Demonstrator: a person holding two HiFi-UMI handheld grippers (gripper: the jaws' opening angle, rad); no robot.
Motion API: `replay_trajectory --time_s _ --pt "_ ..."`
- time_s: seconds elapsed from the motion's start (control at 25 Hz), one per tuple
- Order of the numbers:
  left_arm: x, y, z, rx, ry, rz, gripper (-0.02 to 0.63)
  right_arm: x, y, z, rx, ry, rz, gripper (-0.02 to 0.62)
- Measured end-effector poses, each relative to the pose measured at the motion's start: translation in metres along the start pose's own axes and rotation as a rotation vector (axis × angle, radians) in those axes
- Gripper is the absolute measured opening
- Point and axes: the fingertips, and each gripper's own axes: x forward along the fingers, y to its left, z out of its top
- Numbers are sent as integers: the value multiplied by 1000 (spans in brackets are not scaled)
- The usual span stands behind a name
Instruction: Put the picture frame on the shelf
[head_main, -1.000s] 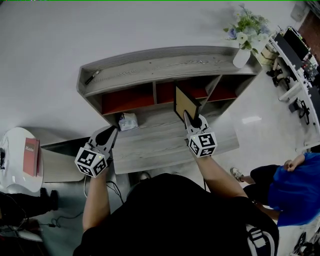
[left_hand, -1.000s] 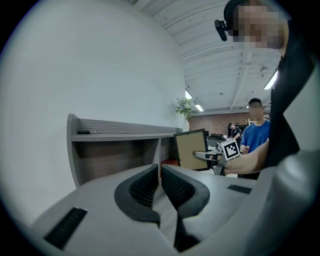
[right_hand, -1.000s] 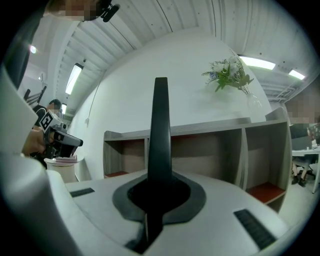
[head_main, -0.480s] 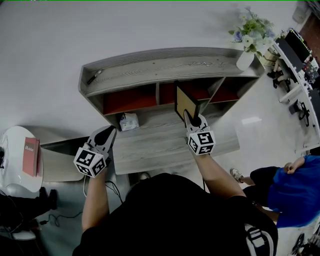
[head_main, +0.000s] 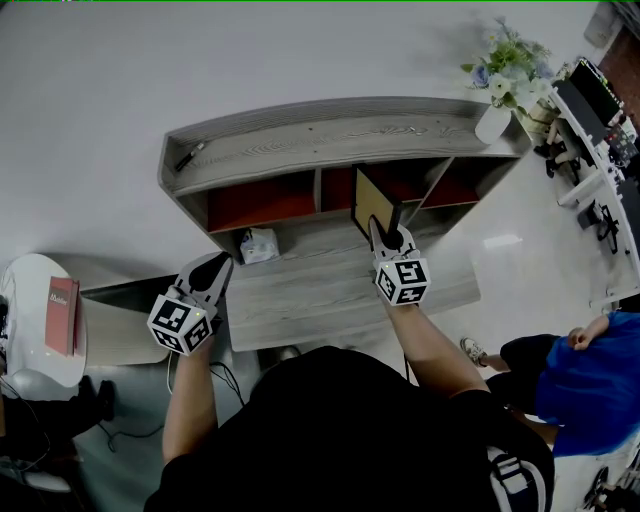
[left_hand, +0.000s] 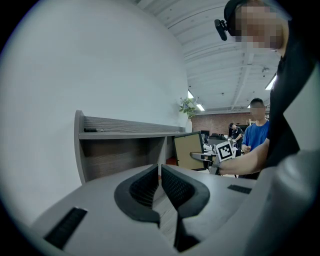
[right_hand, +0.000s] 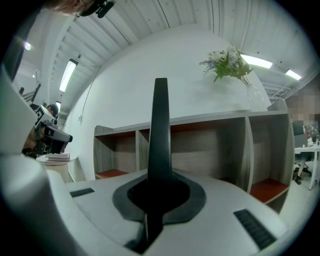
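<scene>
The picture frame (head_main: 373, 205), dark-rimmed with a tan panel, stands upright over the back of the grey desk (head_main: 320, 290), in front of the shelf's middle compartment (head_main: 340, 185). My right gripper (head_main: 386, 233) is shut on its lower edge. In the right gripper view the frame (right_hand: 160, 125) shows edge-on as a dark bar rising between the jaws. The left gripper view shows the frame (left_hand: 189, 151) from the side. My left gripper (head_main: 212, 271) hangs at the desk's left end, shut with nothing in it (left_hand: 160, 176).
The grey shelf (head_main: 330, 135) has red-floored compartments. On its top stand a vase of flowers (head_main: 497, 90) at the right and a dark pen (head_main: 187, 155) at the left. A small packet (head_main: 258, 243) lies on the desk. A round white table with a red book (head_main: 62, 315) is left; a person in blue (head_main: 585, 380) sits right.
My right gripper has carried the frame slightly forward toward the shelf's middle compartment. The left gripper has stayed in place.
</scene>
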Motion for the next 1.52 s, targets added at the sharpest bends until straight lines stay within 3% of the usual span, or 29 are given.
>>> replay_trajectory --time_s 0.84,1.52 --pt "12 6 -10 -3 39 -34 38 21 -5 -3 29 -44 -12 21" --pt "27 -4 -25 -2 95 -87 37 9 -5 -6 -38 -149 -38 21"
